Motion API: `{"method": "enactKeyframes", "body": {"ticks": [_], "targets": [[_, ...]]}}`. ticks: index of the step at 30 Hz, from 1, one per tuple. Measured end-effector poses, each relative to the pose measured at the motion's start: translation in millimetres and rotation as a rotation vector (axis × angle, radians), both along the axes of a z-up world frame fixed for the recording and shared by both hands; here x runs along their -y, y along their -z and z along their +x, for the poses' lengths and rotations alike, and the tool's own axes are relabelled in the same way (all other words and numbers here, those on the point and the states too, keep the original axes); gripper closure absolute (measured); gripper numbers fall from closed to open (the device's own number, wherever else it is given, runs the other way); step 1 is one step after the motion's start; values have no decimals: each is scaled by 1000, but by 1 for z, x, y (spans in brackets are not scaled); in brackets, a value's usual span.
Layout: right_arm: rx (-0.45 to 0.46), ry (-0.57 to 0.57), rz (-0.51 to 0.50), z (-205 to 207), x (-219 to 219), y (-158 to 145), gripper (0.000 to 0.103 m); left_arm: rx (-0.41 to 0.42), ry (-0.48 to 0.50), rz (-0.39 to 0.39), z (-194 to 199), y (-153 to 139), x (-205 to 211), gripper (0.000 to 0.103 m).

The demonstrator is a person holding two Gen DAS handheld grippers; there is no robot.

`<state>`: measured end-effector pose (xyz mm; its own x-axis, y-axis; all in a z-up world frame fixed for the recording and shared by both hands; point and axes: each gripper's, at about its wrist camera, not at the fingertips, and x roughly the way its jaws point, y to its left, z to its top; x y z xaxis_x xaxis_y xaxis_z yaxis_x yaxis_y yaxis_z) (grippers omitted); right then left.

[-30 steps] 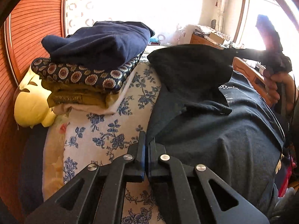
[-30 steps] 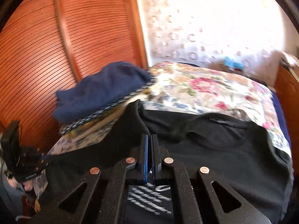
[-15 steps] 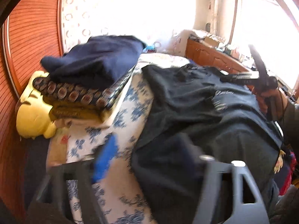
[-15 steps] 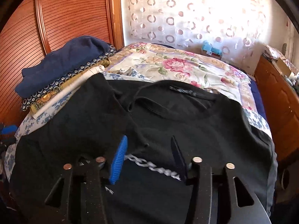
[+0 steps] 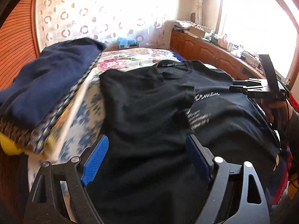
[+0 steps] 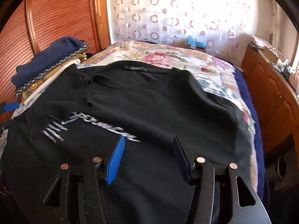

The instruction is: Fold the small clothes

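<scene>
A black T-shirt (image 5: 149, 112) with silver lettering lies spread on the bed, collar at the far side; it also shows in the right wrist view (image 6: 149, 97). Its left sleeve is folded in over the body. My left gripper (image 5: 147, 147) is open and empty, just above the shirt's near left part. My right gripper (image 6: 148, 145) is open and empty above the shirt's front, beside the lettering (image 6: 104, 125). The right gripper also shows in the left wrist view (image 5: 243, 87), at the shirt's right edge.
A stack of folded clothes topped by a navy garment (image 5: 46, 85) sits at the left of the bed, seen also in the right wrist view (image 6: 46, 65). A floral bedspread (image 6: 168, 56) covers the bed. A wooden cabinet (image 6: 271, 93) runs along the right.
Both grippers were shut on the shirt's cloth one second ago; both have opened and let it go. The shirt now lies flat, and both grippers have drawn back a little.
</scene>
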<state>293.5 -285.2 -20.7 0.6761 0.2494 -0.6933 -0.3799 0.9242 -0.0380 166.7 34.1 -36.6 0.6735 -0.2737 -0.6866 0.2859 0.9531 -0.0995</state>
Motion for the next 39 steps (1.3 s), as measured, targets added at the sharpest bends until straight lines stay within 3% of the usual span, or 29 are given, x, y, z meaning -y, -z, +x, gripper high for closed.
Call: {"method": "enactKeyframes", "body": {"ticks": [17, 20, 22, 29, 31, 35, 39], "targets": [[1, 162, 7, -6, 67, 2, 47, -19, 129, 116, 116, -9, 77, 19], [-11, 180, 22, -9, 77, 6, 47, -31, 130, 156, 140, -4, 83, 32], [-24, 193, 32, -5, 83, 9, 47, -61, 124, 161, 156, 2, 83, 50], [-50, 202, 105, 1, 89, 14, 47, -120, 137, 207, 195, 19, 89, 59], [-49, 203, 114, 2, 87, 13, 46, -125, 138, 227, 200, 22, 90, 94], [-51, 206, 135, -1, 89, 14, 46, -37, 85, 223, 208, 5, 83, 97], [-51, 215, 150, -5, 98, 17, 46, -8, 51, 222, 223, -3, 79, 97]]}}
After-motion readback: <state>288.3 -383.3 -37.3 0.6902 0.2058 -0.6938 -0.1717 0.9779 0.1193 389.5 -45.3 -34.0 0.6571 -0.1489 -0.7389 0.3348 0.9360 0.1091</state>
